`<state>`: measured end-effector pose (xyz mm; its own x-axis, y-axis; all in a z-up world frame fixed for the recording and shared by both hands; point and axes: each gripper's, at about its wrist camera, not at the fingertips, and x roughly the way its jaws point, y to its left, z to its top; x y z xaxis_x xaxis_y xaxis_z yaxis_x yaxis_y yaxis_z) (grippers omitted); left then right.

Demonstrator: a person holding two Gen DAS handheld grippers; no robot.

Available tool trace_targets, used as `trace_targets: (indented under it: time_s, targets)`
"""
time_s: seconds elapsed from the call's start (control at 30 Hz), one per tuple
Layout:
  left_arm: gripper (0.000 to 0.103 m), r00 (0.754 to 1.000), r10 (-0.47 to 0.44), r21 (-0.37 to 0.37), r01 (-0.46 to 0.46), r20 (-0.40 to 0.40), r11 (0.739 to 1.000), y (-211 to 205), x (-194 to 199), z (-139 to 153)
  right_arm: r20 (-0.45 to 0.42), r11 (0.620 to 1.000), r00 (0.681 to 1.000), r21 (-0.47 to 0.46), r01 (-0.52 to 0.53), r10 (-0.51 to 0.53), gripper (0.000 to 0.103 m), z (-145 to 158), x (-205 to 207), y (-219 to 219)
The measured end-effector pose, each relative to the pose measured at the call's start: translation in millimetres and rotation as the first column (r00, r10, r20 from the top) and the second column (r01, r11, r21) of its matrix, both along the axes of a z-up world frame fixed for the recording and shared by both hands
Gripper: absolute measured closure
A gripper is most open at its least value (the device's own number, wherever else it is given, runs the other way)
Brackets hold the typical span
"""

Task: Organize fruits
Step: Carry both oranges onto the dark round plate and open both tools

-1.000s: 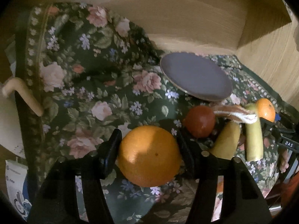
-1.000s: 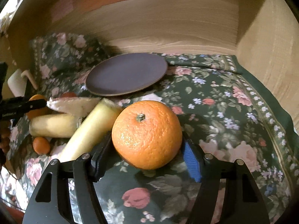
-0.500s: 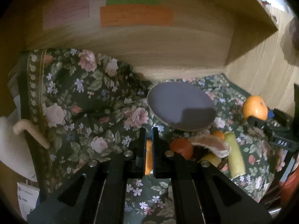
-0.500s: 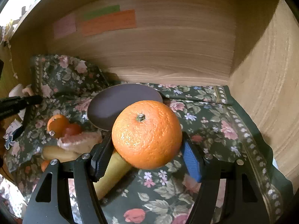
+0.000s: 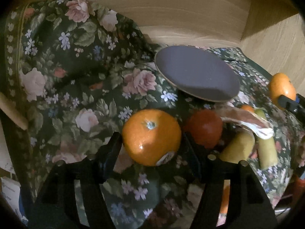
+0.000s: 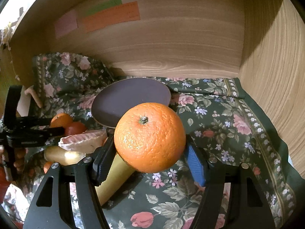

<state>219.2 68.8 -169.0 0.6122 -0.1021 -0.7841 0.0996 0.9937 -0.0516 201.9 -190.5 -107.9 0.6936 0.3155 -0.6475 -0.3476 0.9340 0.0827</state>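
Now right gripper (image 6: 150, 152) clamps big orange (image 6: 150, 137) above the cloth (image 6: 219, 126), stem up toward camera, left gripper (image 5: 150, 150) jaws just reopened, half-wide, flanking small orange (image 5: 151, 137) on cloth – contact unclear, stem up.

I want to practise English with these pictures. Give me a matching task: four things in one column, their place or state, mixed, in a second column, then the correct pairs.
Things:
1. plate
2. paper strips
3. grapefruit slice
4. right gripper

Places or states:
a. closed on an orange
b. stuck on the wooden back wall
c. empty, on the flowered cloth
d. lying over the banana pieces

Pairs: 1-c, 2-b, 3-d, 4-a
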Motion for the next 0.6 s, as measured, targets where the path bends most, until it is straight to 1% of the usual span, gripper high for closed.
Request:
trace_targets:
  time_s: [0.13,0.23,0.4,0.6]
  targets:
    - [0.039,1.0,0.002,-0.014,-0.002,0.021,1.0,3.0,2.9,1.2,-0.002,1.0,1.0,-0.006,-0.003,0.003,0.037,1.9,4.0,-1.8]
    - [0.04,1.0,0.01,-0.003,-0.01,0.03,1.0,2.0,3.5,6.4,0.005,1.0,1.0,-0.009,-0.007,0.007,0.037,5.5,8.8,-1.9]
    - [0.04,0.996,0.02,-0.022,-0.018,0.086,1.0,2.9,2.5,28.0,0.033,1.0,0.999,-0.005,-0.008,0.008,0.037,16.3,20.2,-1.9]
    - [0.04,0.985,0.015,-0.035,-0.009,0.17,0.999,-2.5,6.3,59.6,0.062,1.0,0.998,-0.003,-0.011,0.011,0.037,29.4,36.4,2.2]
